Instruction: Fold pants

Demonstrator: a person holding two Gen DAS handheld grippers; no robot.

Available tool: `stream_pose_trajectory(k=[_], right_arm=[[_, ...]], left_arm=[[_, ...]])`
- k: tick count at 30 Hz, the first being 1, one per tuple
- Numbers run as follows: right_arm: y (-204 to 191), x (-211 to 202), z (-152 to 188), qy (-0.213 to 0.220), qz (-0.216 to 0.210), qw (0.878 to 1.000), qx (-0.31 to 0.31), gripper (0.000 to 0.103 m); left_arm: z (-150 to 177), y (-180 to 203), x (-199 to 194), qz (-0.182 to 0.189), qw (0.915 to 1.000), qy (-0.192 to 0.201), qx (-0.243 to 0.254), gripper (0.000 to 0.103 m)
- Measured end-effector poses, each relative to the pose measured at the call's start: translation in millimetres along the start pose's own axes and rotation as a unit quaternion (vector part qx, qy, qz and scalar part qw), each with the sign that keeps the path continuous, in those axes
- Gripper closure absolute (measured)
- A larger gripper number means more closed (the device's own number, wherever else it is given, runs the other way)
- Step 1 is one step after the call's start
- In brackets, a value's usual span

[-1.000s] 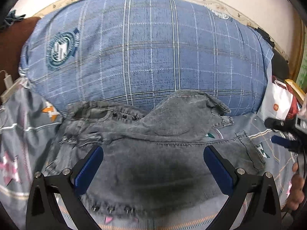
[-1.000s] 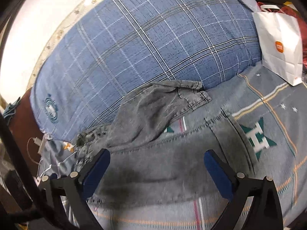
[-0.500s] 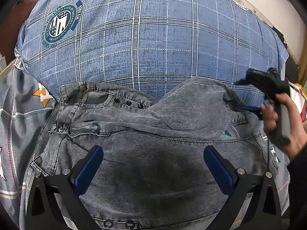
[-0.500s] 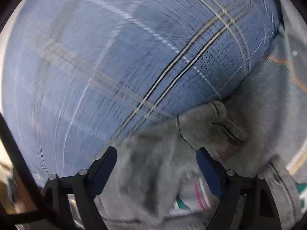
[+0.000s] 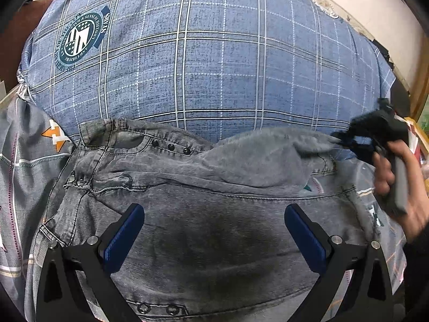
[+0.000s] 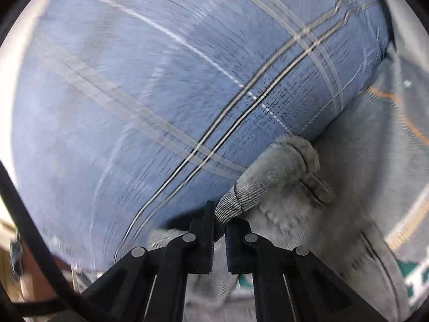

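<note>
The grey denim pants lie spread across the bed's grey patterned sheet, their far edge bunched against the large blue plaid pillow. The right gripper, a second ago spread wide over the pants, now has its fingers pressed together on a fold of the hem of the upper pant leg, with the cloth pinched between the pads right against the pillow. In the left wrist view that gripper, held in a person's hand, has come in from the right edge to the far right corner of the pants. The left gripper hovers over the near, darker part of the pants, its blue-padded fingers spread wide and holding nothing, much as before; the pants now fill more of its view.
</note>
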State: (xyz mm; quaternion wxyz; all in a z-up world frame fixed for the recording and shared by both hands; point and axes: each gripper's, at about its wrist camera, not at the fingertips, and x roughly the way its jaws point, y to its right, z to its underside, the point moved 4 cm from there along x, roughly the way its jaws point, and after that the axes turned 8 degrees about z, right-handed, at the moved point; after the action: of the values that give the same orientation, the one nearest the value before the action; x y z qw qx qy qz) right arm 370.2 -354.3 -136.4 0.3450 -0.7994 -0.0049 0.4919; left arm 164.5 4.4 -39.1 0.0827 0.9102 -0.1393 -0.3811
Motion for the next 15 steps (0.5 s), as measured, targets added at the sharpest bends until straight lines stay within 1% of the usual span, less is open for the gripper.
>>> stream_pose_trajectory(k=[2, 4, 5, 7, 9, 11, 12, 13, 15], right_arm=[[-1.2, -28.6, 19.0, 0.008, -0.013, 0.999, -0.030, 0.096], [2.6, -51.3, 35.7, 0.013, -0.033, 0.998, -0.044, 0.096], [5.4, -61.0, 45.5, 0.010, -0.044, 0.998, -0.048, 0.096], [13.8, -71.5, 73.0, 0.013, -0.055, 0.997, -0.058, 0.096], [27.7, -79.6, 88.6, 0.012, -0.056, 0.997, -0.053, 0.096], [35.7, -77.1, 103.8, -0.007, -0.050, 0.997, -0.050, 0.096], [37.2, -77.2, 110.3, -0.007, -0.040, 0.997, -0.060, 0.096], [38.1, -75.8, 113.6, -0.006, -0.027, 0.997, -0.073, 0.096], [43.5, -68.1, 112.8, -0.014, -0.031, 0.997, -0.068, 0.096]], left_arm=[[-0.7, 4.9, -2.6, 0.016, 0.9999, -0.002, -0.003, 0.000], [-2.7, 10.8, -2.9, 0.040, 0.9990, -0.014, -0.018, 0.000], [-4.3, 13.7, -1.8, 0.059, 0.9976, -0.022, -0.031, 0.000], [-11.5, 20.9, 5.4, 0.101, 0.9918, -0.040, -0.068, 0.000], [-20.4, 28.8, 18.1, 0.129, 0.9845, -0.062, -0.101, 0.000], [-28.6, 36.9, 34.9, 0.135, 0.9803, -0.079, -0.121, 0.000], [-33.2, 41.4, 46.3, 0.134, 0.9789, -0.088, -0.127, 0.000], [-34.1, 44.0, 54.9, 0.131, 0.9782, -0.094, -0.130, 0.000], [-36.8, 54.2, 72.2, 0.130, 0.9747, -0.111, -0.144, 0.000]])
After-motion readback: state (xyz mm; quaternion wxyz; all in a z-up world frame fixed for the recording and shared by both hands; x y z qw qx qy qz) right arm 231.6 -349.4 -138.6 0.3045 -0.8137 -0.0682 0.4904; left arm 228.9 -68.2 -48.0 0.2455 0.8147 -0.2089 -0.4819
